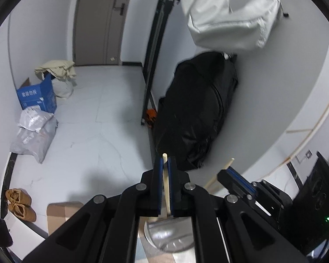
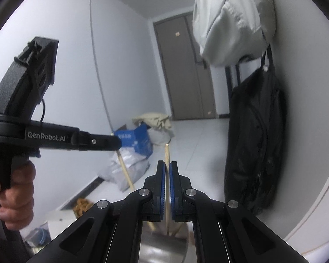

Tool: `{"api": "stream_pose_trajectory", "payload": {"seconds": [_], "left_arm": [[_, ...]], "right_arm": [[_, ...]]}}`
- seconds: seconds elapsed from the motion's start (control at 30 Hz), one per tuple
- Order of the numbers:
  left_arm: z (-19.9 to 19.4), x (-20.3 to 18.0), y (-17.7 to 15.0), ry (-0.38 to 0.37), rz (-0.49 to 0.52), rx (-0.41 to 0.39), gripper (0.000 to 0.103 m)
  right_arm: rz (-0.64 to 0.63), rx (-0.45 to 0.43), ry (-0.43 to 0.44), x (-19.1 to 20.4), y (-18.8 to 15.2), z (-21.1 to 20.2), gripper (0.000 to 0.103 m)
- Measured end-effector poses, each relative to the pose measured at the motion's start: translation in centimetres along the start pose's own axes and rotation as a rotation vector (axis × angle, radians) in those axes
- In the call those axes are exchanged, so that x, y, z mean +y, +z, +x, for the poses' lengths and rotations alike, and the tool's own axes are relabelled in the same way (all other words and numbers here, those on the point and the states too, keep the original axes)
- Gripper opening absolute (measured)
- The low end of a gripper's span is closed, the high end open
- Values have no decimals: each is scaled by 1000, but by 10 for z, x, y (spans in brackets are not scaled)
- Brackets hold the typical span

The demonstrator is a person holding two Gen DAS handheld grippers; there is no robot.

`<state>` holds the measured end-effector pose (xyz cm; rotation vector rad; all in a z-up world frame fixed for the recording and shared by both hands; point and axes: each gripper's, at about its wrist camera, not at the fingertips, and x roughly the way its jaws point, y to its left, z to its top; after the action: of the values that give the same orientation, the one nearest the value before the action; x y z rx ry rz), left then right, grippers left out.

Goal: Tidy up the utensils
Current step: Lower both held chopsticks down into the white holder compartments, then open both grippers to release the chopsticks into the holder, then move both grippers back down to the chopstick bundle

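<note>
My left gripper [image 1: 165, 164] is shut on a pale wooden chopstick [image 1: 165, 182] that stands upright, its lower end over a shiny metal cup [image 1: 168, 234] below the fingers. My right gripper [image 2: 167, 168] is shut on a second wooden chopstick [image 2: 167, 153], also upright over the metal cup [image 2: 164, 247]. In the left wrist view the right gripper [image 1: 234, 173] and its chopstick [image 1: 228, 163] show at lower right. In the right wrist view the left gripper [image 2: 118, 141] reaches in from the left, a hand on its handle, with its chopstick [image 2: 126, 173] slanting down to the cup.
A black bag [image 1: 199, 109] and a white garment [image 1: 230, 15] hang on the wall to the right. On the floor lie a blue box [image 1: 37, 97], grey parcels [image 1: 33, 131], brown shoes [image 1: 19, 203] and a cardboard box [image 1: 61, 214]. A door [image 1: 98, 19] is behind.
</note>
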<state>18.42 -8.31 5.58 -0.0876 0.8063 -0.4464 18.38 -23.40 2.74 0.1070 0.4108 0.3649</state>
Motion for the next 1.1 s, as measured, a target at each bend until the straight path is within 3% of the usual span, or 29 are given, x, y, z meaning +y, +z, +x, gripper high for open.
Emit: {"api": "stream_pose_trajectory", "payload": {"seconds": [0.13,0.23,0.33,0.4,0.53,0.6,0.73,0.8,1.1], "left_arm": [[-4,1,-3,-33,21,15,0],[-10,3,-2,-52,17,20,1],[-23,4,-1,-49,-12,7,23],[-37,3,-3,-17,-20,-35,49],[-58,-3,-10,42,-14,-82,53],[-68,-7,-16,83,-18,-107,69],[-88,-13,-32,172,-3,-167,76],[-94,-12,-38,202,-9,-183,85],[-116,-5,-71,248,-59,-222,94]], "right_arm": [[-9,80,11,3,-10,3,6],[11,79,9,2,-11,-10,11],[39,53,-3,0,-11,-26,33],[60,36,-5,-1,-10,-37,37],[63,7,-10,6,-10,-60,46],[61,-11,-8,12,-10,-71,54],[60,-39,-7,25,-10,-92,68],[63,-56,-7,33,-12,-103,74],[48,-93,7,64,-23,-141,88]]}}
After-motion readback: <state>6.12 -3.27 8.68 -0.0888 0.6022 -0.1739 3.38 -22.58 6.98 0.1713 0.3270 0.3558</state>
